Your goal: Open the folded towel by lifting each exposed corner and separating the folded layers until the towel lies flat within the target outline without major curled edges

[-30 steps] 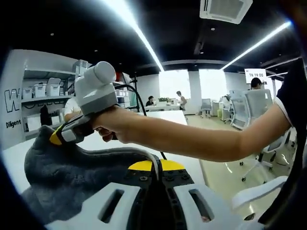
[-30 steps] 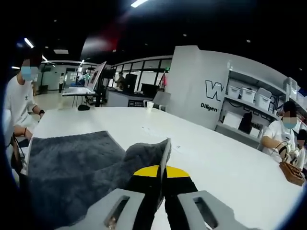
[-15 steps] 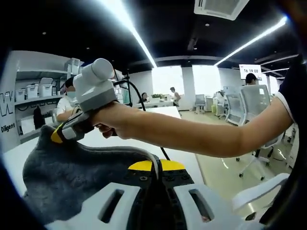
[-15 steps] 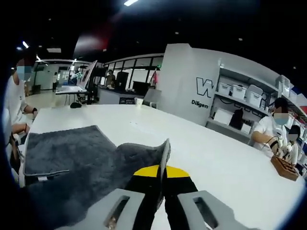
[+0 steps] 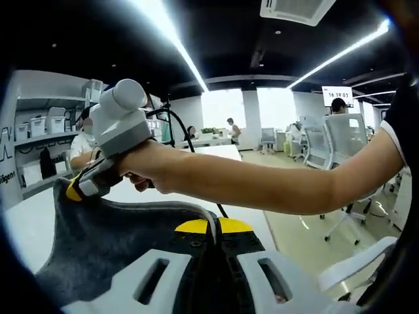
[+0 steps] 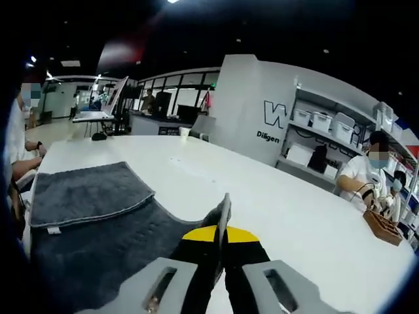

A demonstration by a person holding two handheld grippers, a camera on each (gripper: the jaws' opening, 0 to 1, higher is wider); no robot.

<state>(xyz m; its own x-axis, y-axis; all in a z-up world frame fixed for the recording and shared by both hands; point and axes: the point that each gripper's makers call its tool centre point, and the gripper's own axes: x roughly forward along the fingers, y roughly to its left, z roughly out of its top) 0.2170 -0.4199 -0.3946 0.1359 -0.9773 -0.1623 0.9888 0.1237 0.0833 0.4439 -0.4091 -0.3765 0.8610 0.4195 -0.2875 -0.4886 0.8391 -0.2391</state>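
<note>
Now, in the left gripper view, the left gripper [image 5: 215, 229] at bottom centre is clenched on an edge of the grey towel [image 5: 111, 245], which spreads across the lower left of the frame. At left of centre the right gripper [image 5: 84, 183], held in a hand [image 5: 145, 169], pinches the towel's far raised corner. In the right gripper view, the right gripper [image 6: 221, 226] at bottom centre is clamped on a thin towel edge; the towel [image 6: 91, 222] lies on the white counter [image 6: 262, 190] at lower left, with one layer folded over another.
</note>
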